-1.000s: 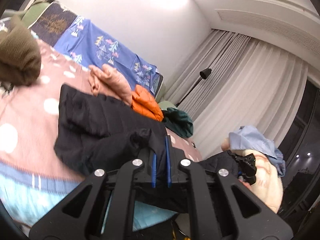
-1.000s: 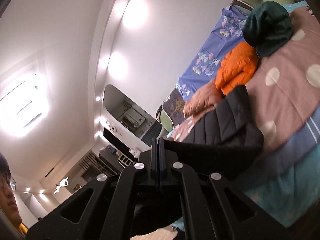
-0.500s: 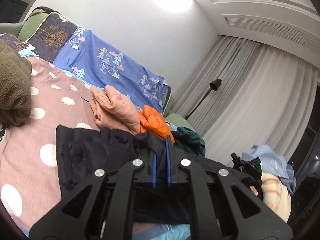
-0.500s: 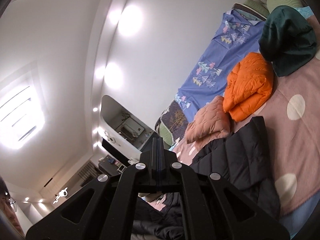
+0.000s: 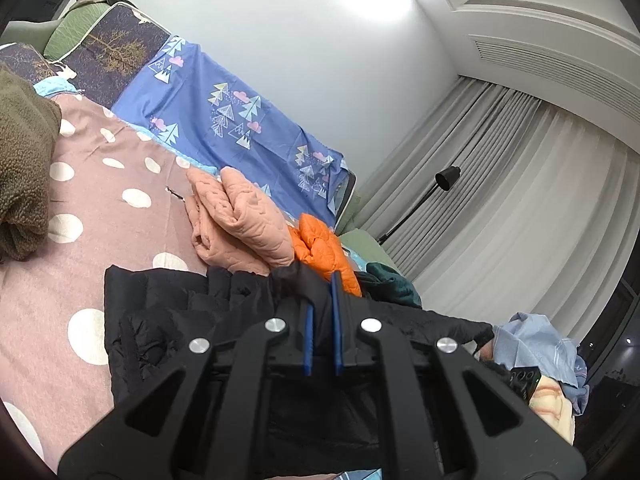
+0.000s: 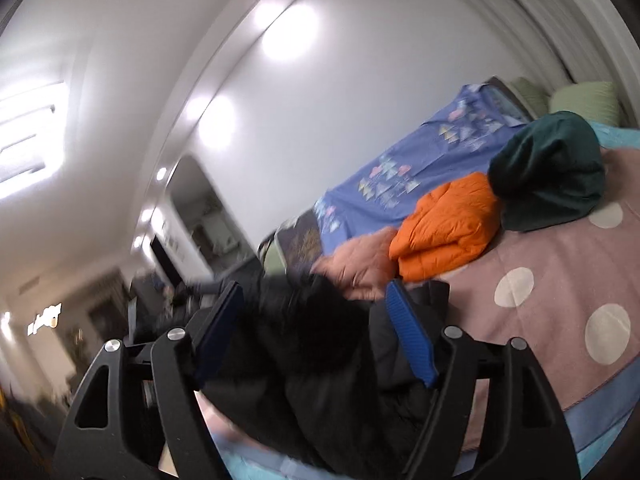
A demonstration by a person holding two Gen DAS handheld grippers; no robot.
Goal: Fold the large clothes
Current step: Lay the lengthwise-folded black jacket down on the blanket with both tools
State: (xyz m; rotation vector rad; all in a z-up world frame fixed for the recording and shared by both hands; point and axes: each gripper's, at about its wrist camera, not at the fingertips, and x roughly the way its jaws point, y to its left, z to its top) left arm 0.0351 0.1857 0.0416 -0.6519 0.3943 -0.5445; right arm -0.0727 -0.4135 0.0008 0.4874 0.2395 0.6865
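Note:
A black puffer jacket (image 5: pixel 168 320) lies on the pink polka-dot bedspread (image 5: pixel 100 200). My left gripper (image 5: pixel 322 280) is shut on a bunched fold of the black jacket, blue pads pinching the fabric. In the right wrist view the same jacket (image 6: pixel 320 360) lies under my right gripper (image 6: pixel 314 292), whose jaws stand wide open just above the fabric, holding nothing. That view is motion-blurred.
Folded garments line the far side of the bed: a peach quilted one (image 5: pixel 240 216), an orange puffer (image 5: pixel 324 248) and a dark green one (image 6: pixel 548 168). A brown fleece (image 5: pixel 20 160) lies at left. A blue patterned pillow (image 5: pixel 240 120) backs the bed. A floor lamp (image 5: pixel 444 180) stands by the curtains.
My right gripper has opened and let go of the black jacket, which has dropped onto the bed. Both grippers have carried the jacket further over the bedspread. The left stays shut on it.

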